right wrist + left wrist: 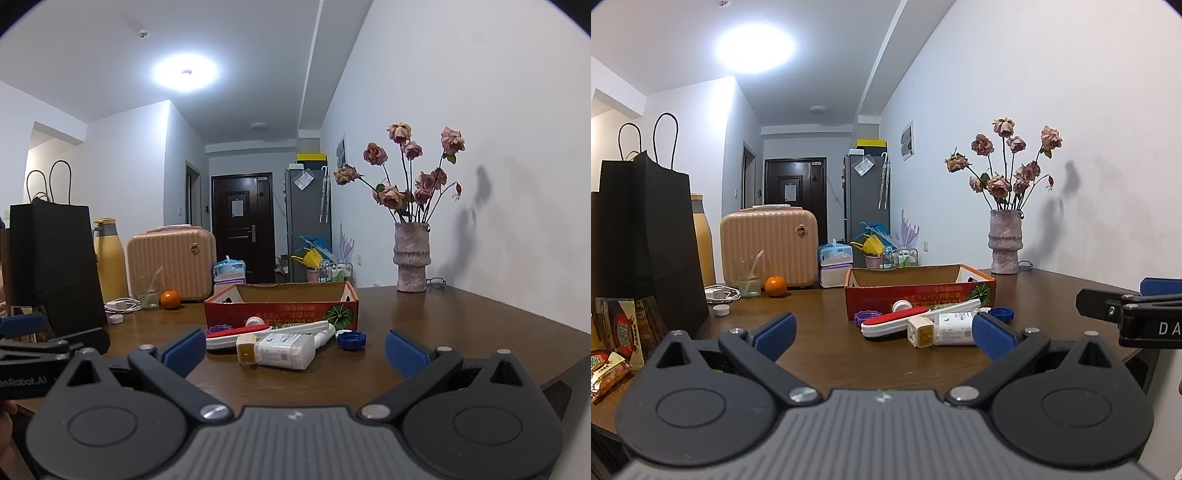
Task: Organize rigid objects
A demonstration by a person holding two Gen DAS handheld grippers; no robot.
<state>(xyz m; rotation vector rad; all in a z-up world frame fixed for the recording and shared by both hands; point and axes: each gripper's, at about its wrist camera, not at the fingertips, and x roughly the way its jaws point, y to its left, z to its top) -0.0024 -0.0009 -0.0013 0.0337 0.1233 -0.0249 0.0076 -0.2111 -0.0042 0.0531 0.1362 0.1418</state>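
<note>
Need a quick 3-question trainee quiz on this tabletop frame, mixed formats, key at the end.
1. True or false: the left gripper and the right gripper both stand open with nothing between their fingers.
2. Multiple choice: the white bottle in front of the red box is
A. standing upright
B. lying on its side
C. inside the box
3. Fill in: the orange sits on the table next to a drinking ____.

Key: 1 true; 2 B; 3 glass.
</note>
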